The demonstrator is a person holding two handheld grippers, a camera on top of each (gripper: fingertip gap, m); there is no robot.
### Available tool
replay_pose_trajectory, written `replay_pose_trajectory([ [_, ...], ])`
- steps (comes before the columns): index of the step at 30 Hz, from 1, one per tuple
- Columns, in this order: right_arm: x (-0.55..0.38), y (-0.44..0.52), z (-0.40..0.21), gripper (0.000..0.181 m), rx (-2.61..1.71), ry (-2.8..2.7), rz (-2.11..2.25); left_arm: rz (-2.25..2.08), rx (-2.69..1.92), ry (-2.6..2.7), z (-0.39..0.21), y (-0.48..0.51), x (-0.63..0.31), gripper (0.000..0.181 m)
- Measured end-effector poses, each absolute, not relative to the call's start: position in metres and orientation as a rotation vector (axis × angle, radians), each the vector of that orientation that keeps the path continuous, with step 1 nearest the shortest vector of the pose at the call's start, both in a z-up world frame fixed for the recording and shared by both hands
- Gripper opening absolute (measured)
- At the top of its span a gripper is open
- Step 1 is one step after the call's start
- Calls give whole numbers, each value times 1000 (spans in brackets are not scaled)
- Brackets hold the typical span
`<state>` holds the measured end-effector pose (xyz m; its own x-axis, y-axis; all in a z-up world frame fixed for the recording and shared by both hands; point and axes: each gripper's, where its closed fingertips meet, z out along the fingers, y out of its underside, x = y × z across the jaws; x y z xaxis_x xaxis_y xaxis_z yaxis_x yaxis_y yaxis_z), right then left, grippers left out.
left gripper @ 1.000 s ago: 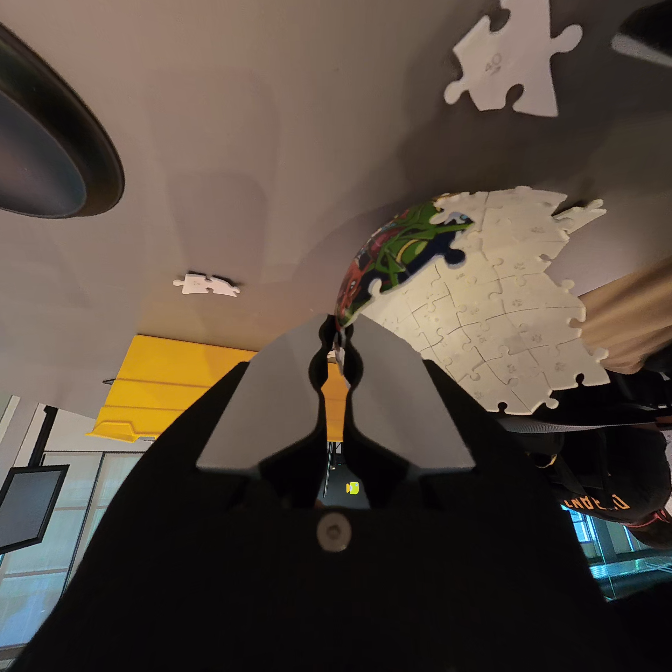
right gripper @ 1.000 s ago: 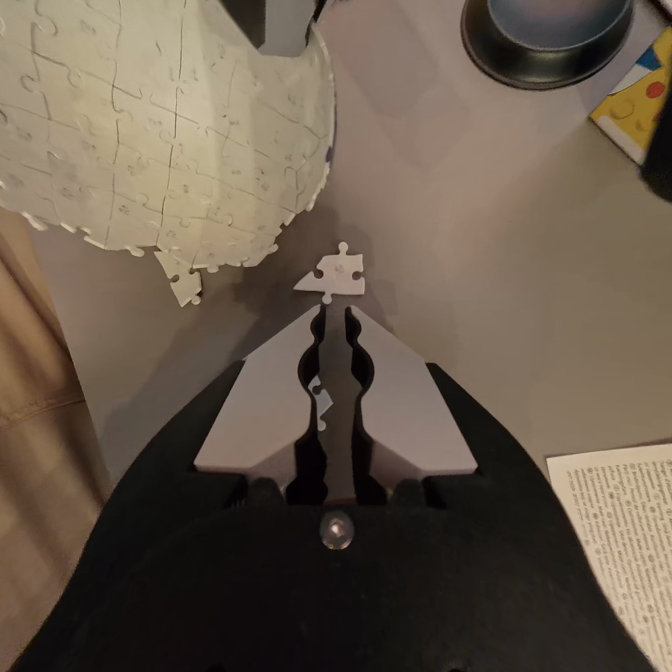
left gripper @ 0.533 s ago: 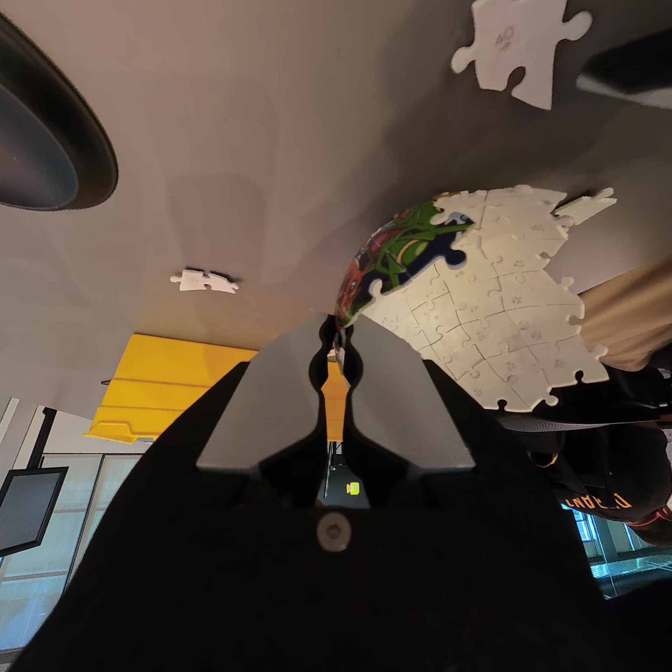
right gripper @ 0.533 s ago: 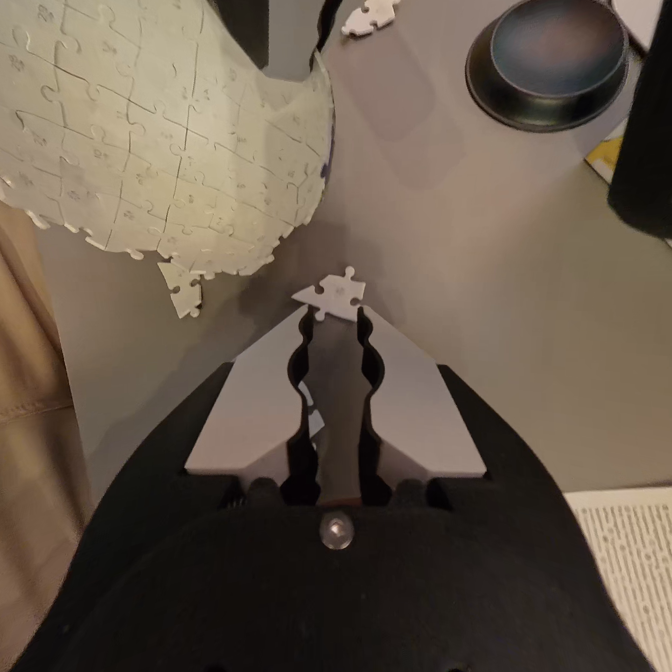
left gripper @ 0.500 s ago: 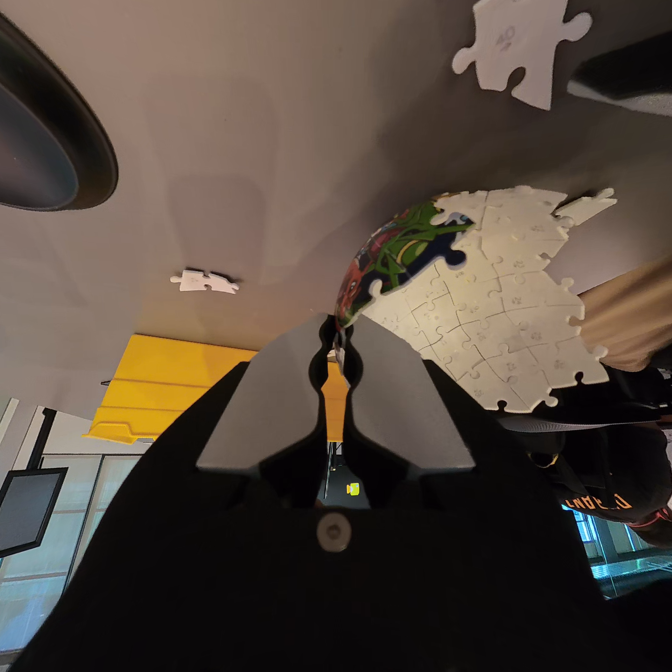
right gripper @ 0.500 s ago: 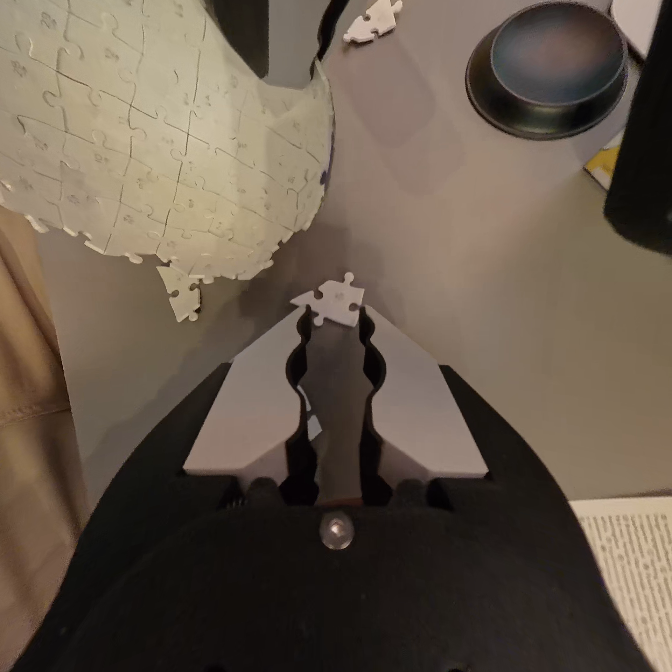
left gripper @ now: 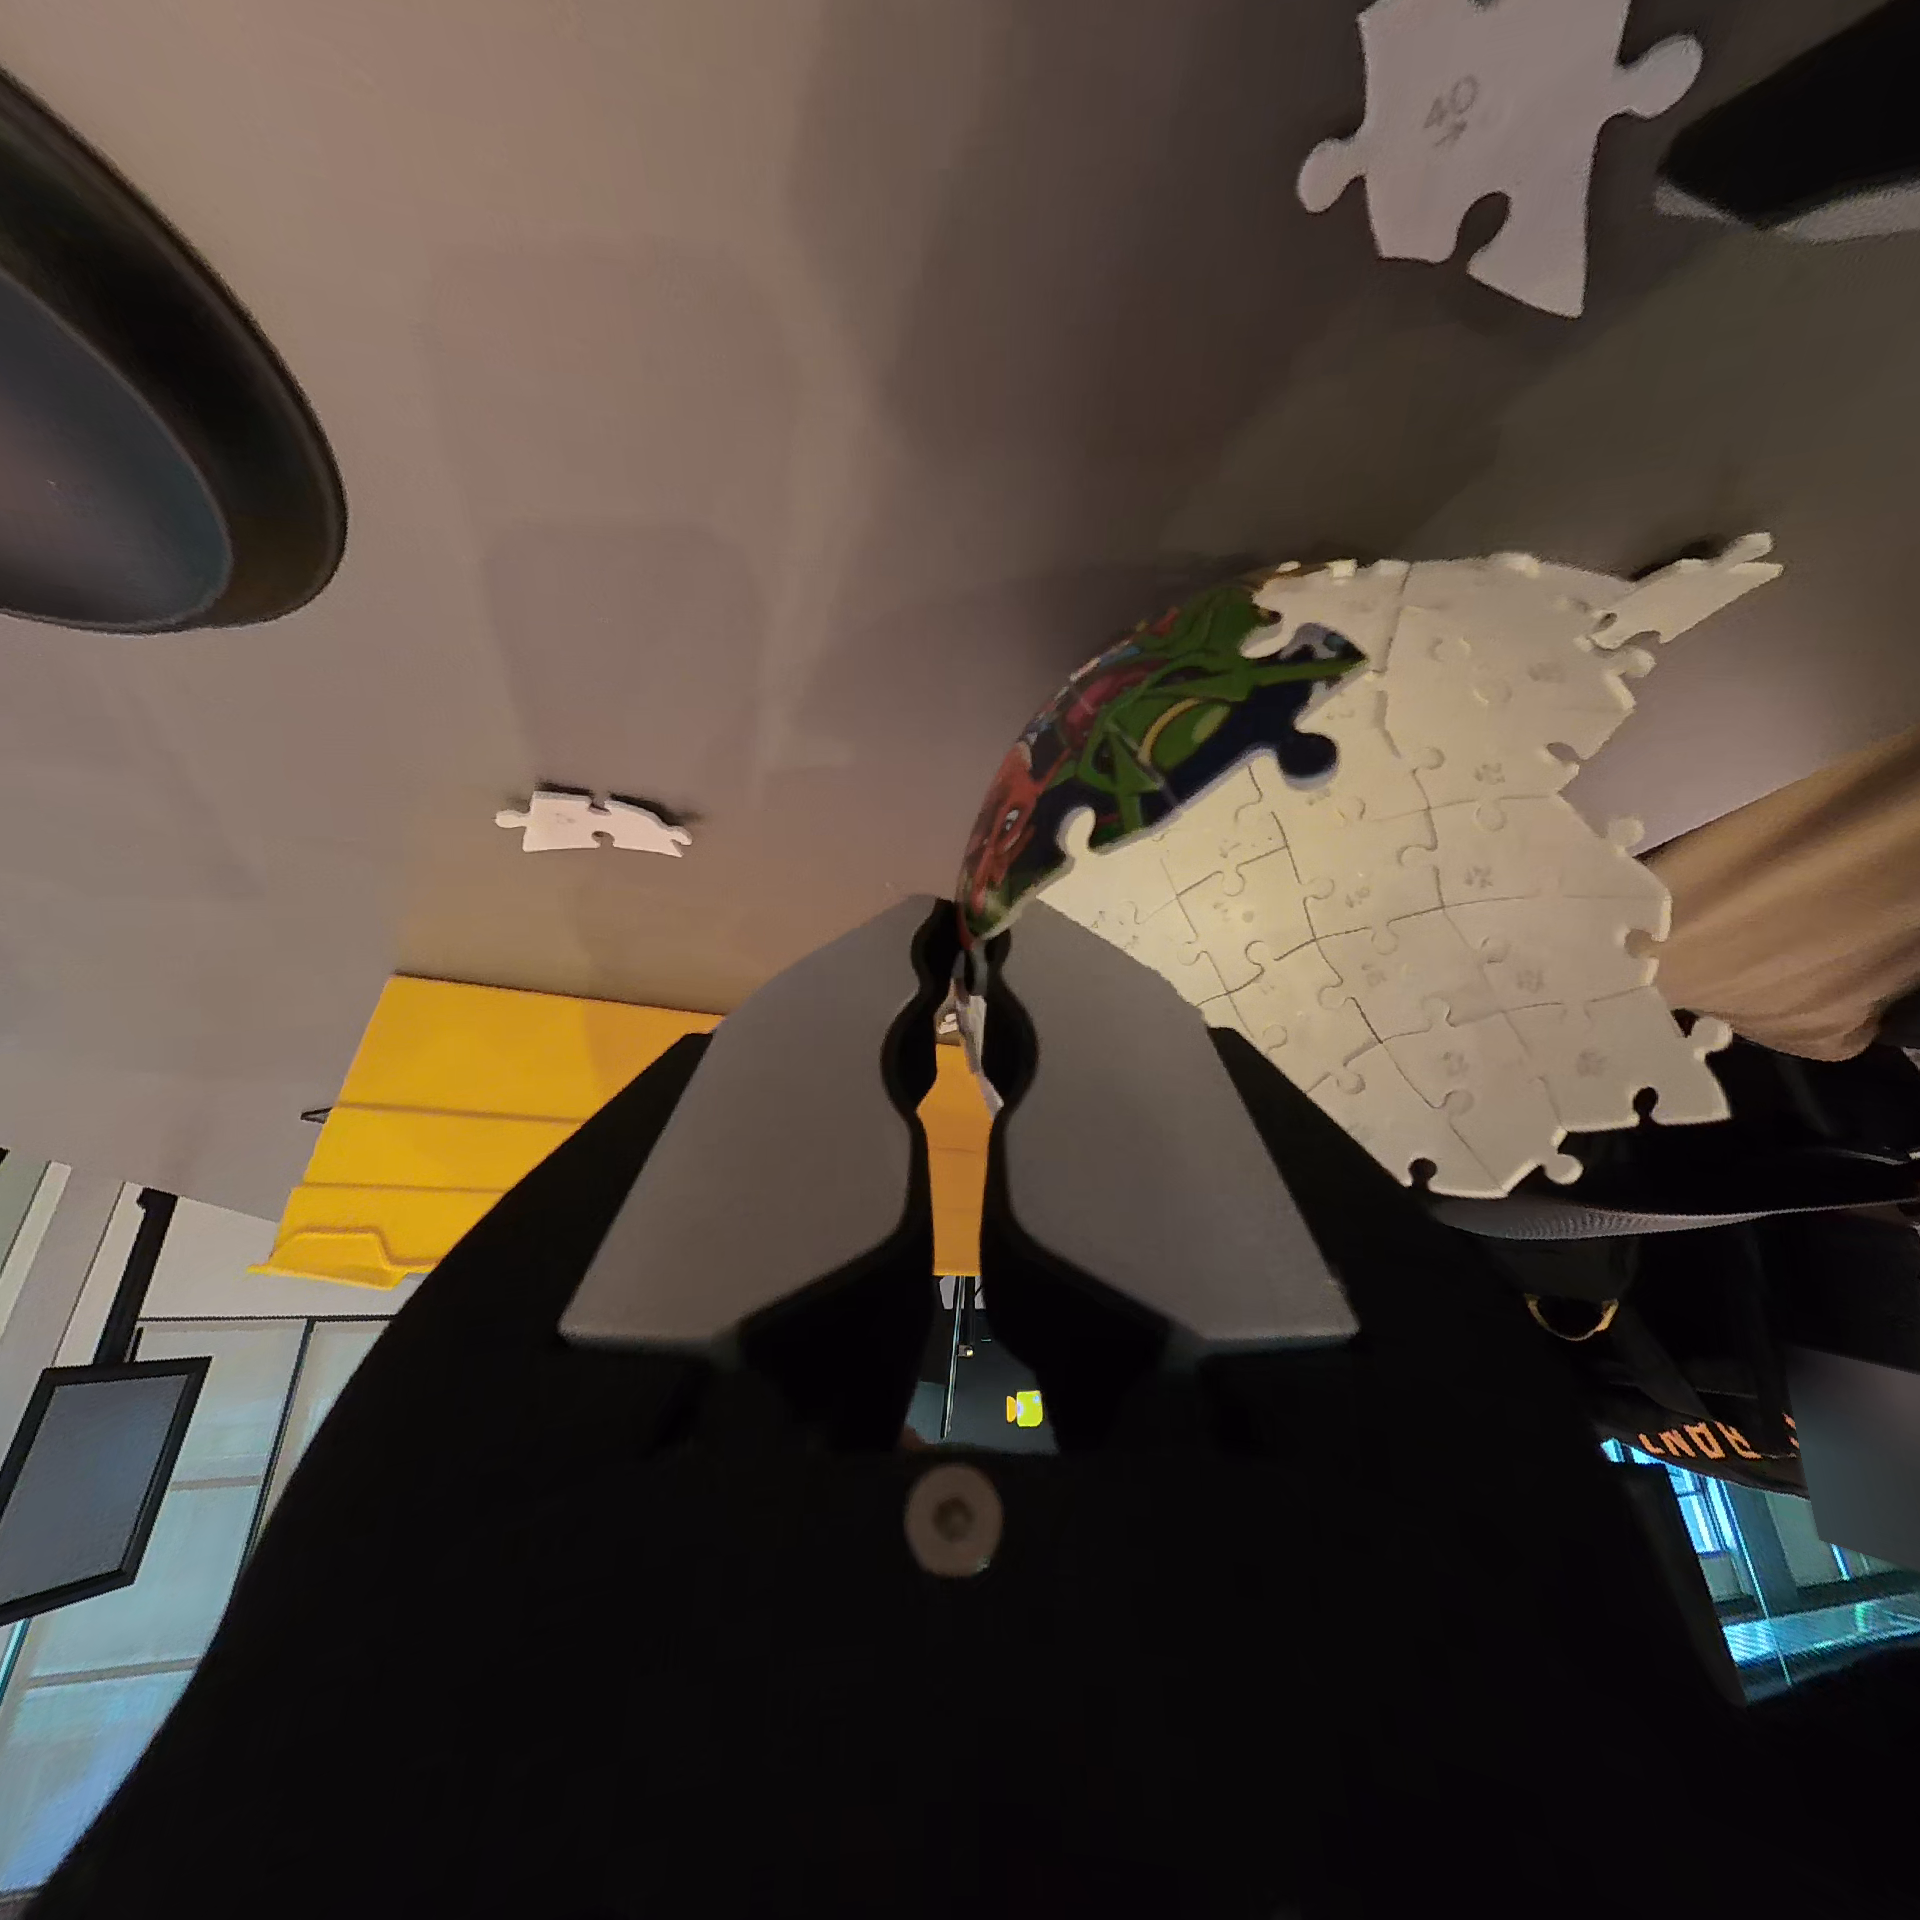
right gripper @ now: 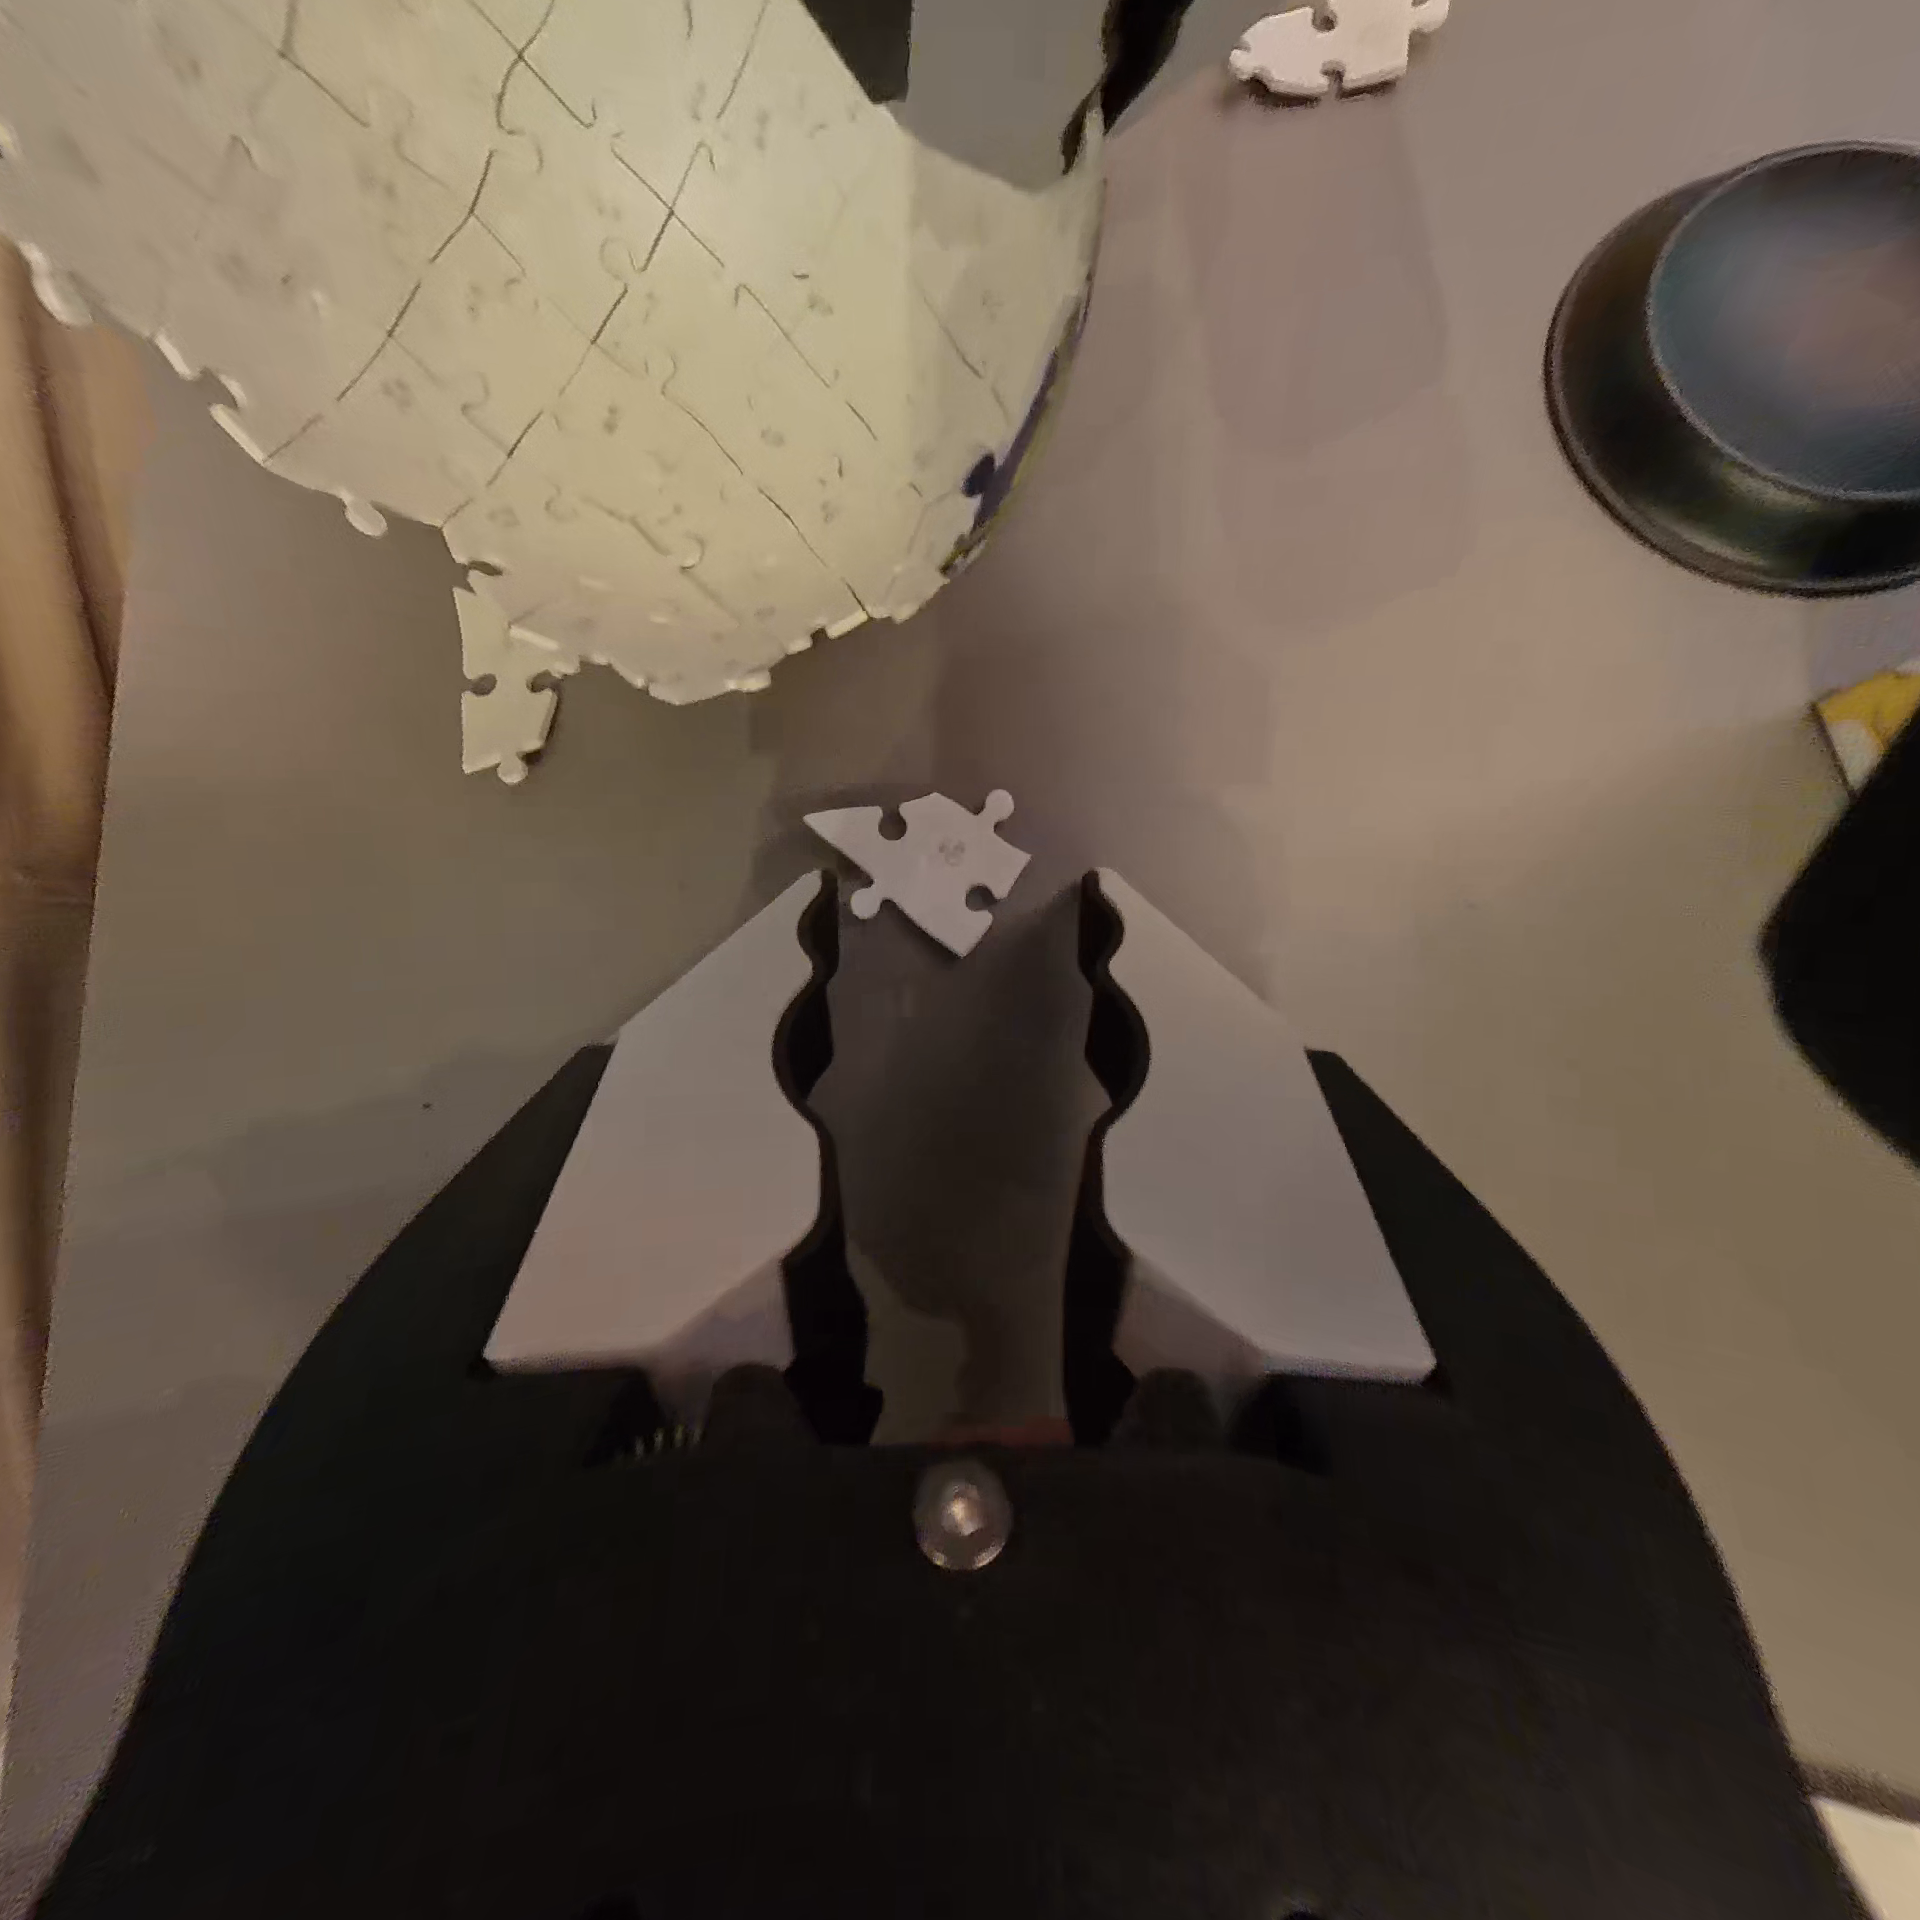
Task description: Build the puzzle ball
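In the right wrist view, a loose puzzle piece (right gripper: 930, 864) lies on the table (right gripper: 1351, 935) just ahead of the right gripper (right gripper: 954, 883), between its parted fingertips. The partly built puzzle ball (right gripper: 623, 364) sits ahead and to the left, off the table. A second loose piece (right gripper: 1335, 42) lies far ahead; a round stand (right gripper: 1756, 395) is at right. In the left wrist view, the ball's edge (left gripper: 997, 894) sits between the left gripper's (left gripper: 966, 925) fingertips.
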<state>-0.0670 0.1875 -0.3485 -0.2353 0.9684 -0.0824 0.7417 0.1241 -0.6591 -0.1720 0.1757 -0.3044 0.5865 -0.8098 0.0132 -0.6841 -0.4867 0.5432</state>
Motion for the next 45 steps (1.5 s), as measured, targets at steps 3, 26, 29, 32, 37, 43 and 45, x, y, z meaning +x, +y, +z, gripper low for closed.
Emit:
replay_pose_trajectory([
  [3,-68,185,-348,38,-1635,-2058,881,-328,2316,-1187,-305,176,-173,3],
  [26,-65,180,-347,5,-1640,-2041,911,-320,2334,-1173,-304,173,-175,3],
  [29,-66,179,-346,0,-1654,-2032,930,-324,2333,-1176,-304,173,-175,3],
  [32,-65,177,-349,0,-1656,-2046,919,-327,2333,-1179,-304,173,-174,3],
  [37,-67,177,-337,5,-1653,-2010,948,-324,2336,-1180,-304,173,-175,3],
  [43,-61,162,-347,26,-1636,-2125,897,-327,2336,-1182,-305,174,-175,3],
  [45,-62,161,-348,31,-1637,-2129,878,-327,2336,-1184,-305,173,-174,3],
])
